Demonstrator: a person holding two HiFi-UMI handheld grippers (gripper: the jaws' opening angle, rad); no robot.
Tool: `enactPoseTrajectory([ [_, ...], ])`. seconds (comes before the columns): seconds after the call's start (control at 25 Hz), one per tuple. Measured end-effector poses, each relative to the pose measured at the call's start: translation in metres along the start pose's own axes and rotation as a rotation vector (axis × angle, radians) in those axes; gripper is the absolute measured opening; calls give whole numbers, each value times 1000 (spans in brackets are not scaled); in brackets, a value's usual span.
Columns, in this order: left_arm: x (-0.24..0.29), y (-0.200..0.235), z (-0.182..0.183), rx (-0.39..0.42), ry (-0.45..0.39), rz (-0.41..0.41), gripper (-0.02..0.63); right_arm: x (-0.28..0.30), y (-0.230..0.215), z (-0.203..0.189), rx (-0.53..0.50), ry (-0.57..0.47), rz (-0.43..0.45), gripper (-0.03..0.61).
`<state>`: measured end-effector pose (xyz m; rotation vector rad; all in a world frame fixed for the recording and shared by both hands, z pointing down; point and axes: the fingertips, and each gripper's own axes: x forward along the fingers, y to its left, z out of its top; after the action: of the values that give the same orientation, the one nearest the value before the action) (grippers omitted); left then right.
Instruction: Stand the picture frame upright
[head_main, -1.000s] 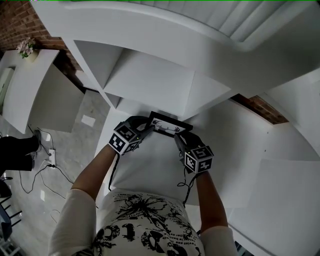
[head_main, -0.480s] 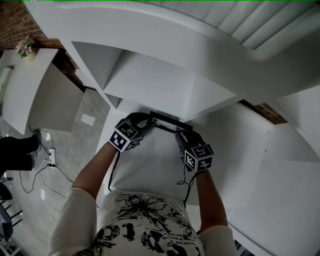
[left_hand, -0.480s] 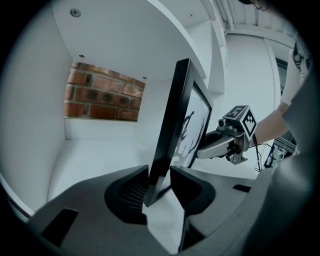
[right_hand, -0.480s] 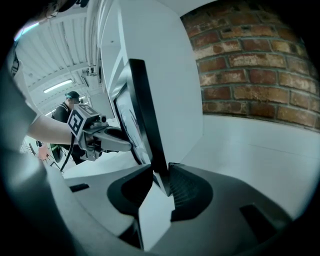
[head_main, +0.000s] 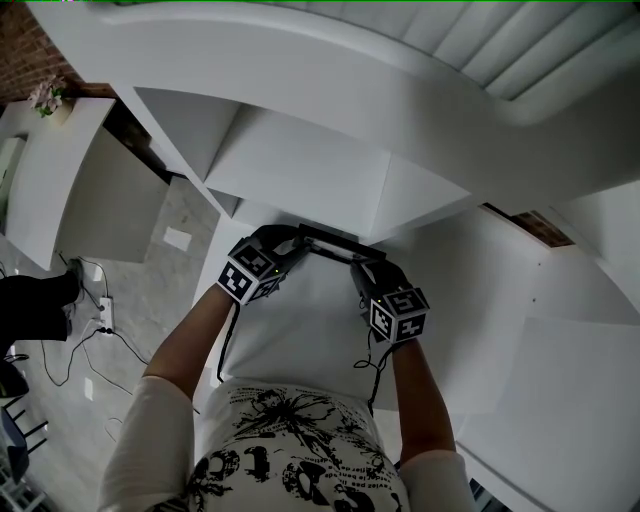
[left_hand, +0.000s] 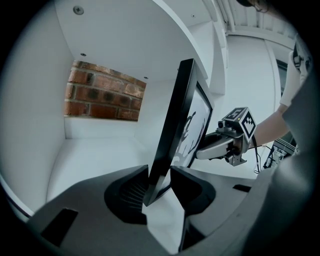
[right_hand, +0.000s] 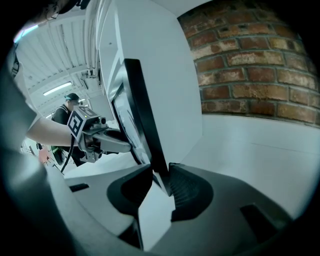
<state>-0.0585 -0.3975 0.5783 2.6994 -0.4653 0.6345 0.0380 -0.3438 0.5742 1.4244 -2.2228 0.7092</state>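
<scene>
Pinching the lower corner of the picture frame (left_hand: 175, 115), the left gripper (left_hand: 160, 172) has its two dark, matte, wedge-shaped jaws closed on the frame's thin black edge; ribbed pads line the hollow behind the tips. The right gripper (right_hand: 160, 172) clamps the opposite lower corner (right_hand: 142, 110) in the same way. Each view looks across to the other tool: a pale grey finger and a black-and-white marker cube (left_hand: 241, 120) reach in from the far side of the glass.

The frame is a flat rectangle with a smooth black moulding and a glossy white face bearing a dark drawing. It stands on its bottom edge, close to upright. From the head view it shows only as a narrow black bar (head_main: 330, 238) between the left gripper (head_main: 296, 240) and the right gripper (head_main: 360, 266).

It sits at the mouth of a cubby (left_hand: 95, 150) in a white shelf unit (head_main: 300, 160) with smooth, flat panels and small screw heads (left_hand: 77, 9) in the ceiling. The cubby's back is open onto a rough red brick wall (right_hand: 260, 60). Under the frame runs a plain white ledge (head_main: 300, 320).

To the left, a grey speckled floor (head_main: 170, 290) carries loose cables and a power strip (head_main: 100, 315). A white side table (head_main: 60, 170) holds pale flowers (head_main: 48, 95).
</scene>
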Motion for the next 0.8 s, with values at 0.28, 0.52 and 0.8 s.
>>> enactPoseTrajectory([
  [0.28,-2,-1,-2,4,21,26,156,0,2,0,40,-3,-2,115],
  [0.52,0,0,-7,-74,29,73,208,-1,5,-2,64,-3,0,211],
  [0.8,-11,8,-16,-131,4,151,241,-6,1,-7,66,-5,-48,212],
])
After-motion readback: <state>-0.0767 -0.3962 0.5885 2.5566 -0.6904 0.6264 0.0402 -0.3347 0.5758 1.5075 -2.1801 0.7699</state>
